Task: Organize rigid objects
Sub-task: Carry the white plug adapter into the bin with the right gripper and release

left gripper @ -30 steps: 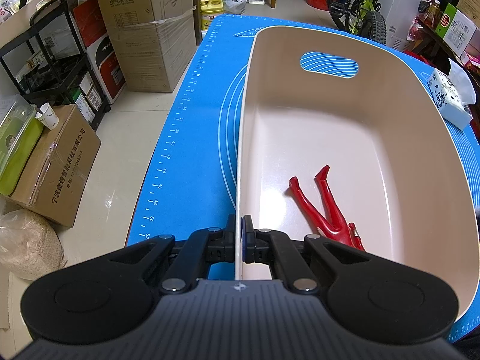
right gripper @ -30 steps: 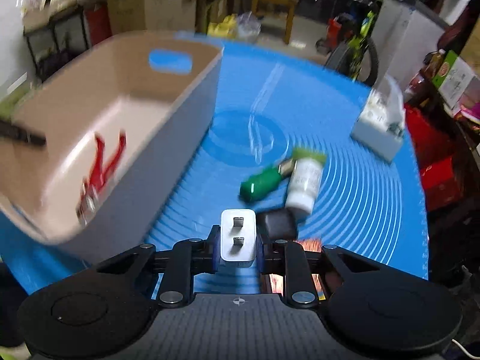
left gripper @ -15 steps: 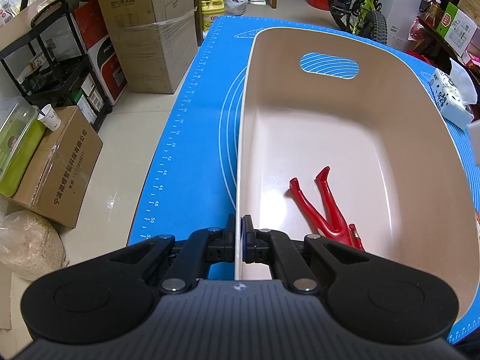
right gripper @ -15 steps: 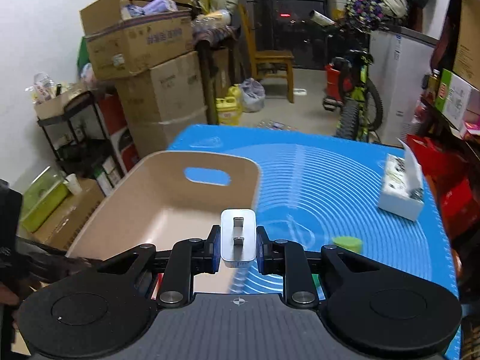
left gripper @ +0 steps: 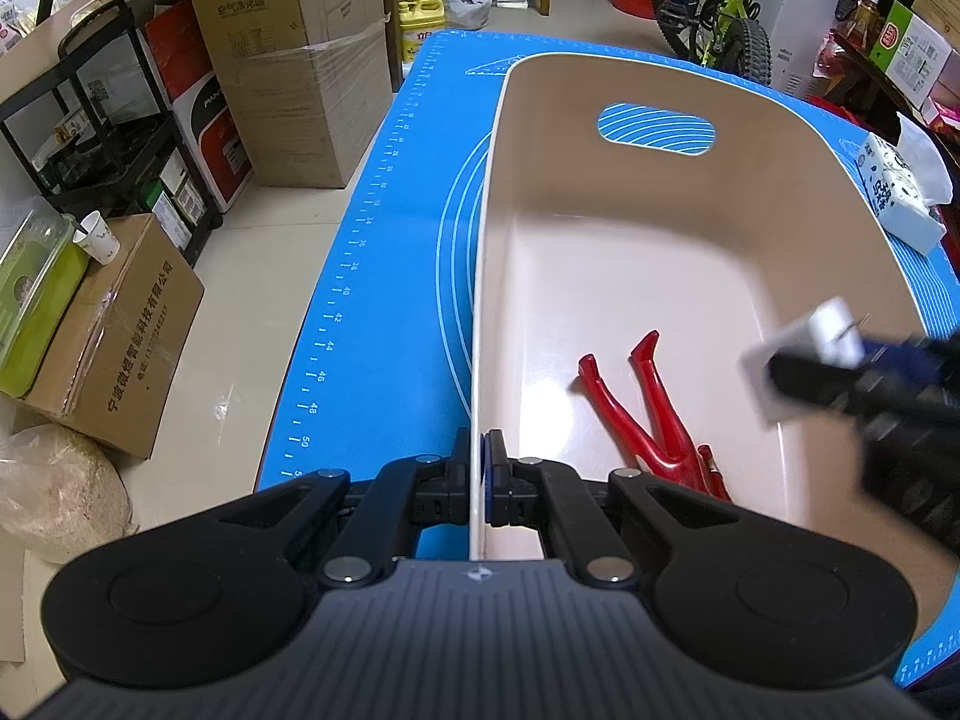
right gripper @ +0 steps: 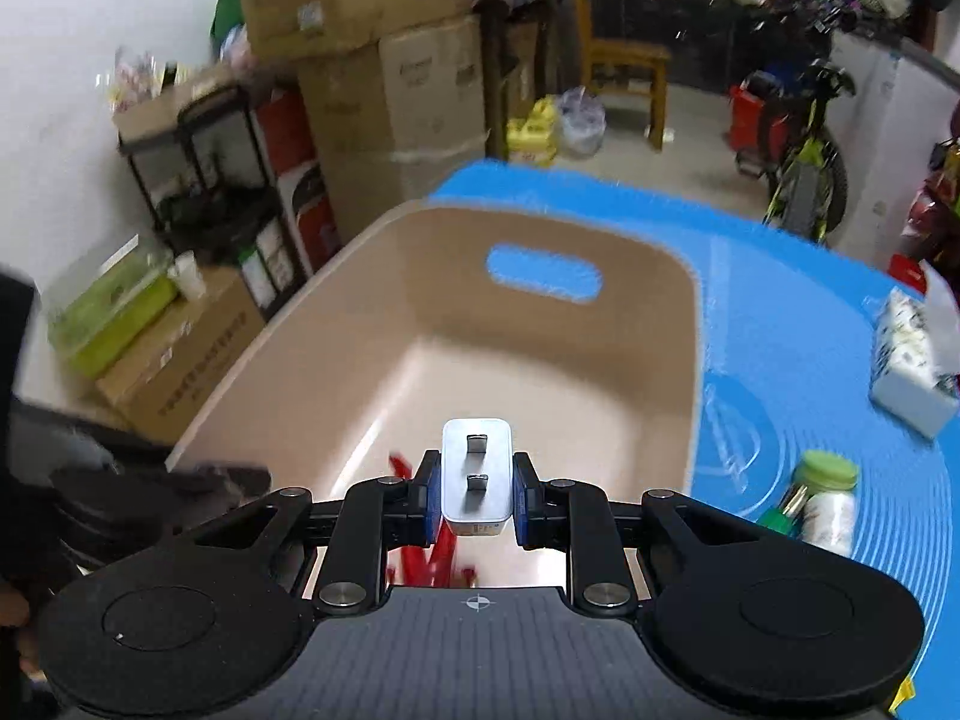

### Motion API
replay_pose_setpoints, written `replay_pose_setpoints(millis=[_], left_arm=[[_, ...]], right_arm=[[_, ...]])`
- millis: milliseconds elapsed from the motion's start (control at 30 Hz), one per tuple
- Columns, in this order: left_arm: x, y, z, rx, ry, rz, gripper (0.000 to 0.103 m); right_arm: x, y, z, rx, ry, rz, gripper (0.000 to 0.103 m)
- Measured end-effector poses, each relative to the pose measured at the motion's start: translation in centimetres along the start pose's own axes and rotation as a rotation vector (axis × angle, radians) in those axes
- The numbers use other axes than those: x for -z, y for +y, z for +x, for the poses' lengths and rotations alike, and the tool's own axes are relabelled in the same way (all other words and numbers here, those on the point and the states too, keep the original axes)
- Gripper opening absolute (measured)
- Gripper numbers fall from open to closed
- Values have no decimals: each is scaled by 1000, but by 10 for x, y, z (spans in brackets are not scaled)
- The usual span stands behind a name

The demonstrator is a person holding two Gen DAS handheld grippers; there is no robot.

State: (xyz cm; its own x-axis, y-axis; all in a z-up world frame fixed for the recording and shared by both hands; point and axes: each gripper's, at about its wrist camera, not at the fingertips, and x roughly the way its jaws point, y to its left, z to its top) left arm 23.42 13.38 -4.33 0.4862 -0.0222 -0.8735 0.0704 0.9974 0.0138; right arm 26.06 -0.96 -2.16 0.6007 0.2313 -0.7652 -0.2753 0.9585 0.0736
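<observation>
white boxy 2-prong charger (right gripper: 477, 477) | smooth beige bin (left gripper: 780, 192) | red pliers (left gripper: 645, 408)

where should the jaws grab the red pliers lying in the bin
Grip the red pliers near the joint, where the two handles meet, coming straight down from above: they lie flat on the floor of the bin, handles splayed in a V, too wide to span farther out.

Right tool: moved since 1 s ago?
Yes. The right tool, shut on the white charger, swung left from the blue mat to above the beige bin.
</observation>
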Motion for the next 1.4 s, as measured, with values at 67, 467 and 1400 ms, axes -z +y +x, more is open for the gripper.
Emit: replay_pose_setpoints(millis=[67,467,1400], left_arm=[[0,-1,0,-2,0,2,4],[0,0,0,-1,0,0,5],[0,-2,0,-3,-2,1,5]], right_arm=[[4,5,11,-6,47,-6,32],[21,20,45,21,236,-55,32],[4,-55,-67,35,-13,95,85]])
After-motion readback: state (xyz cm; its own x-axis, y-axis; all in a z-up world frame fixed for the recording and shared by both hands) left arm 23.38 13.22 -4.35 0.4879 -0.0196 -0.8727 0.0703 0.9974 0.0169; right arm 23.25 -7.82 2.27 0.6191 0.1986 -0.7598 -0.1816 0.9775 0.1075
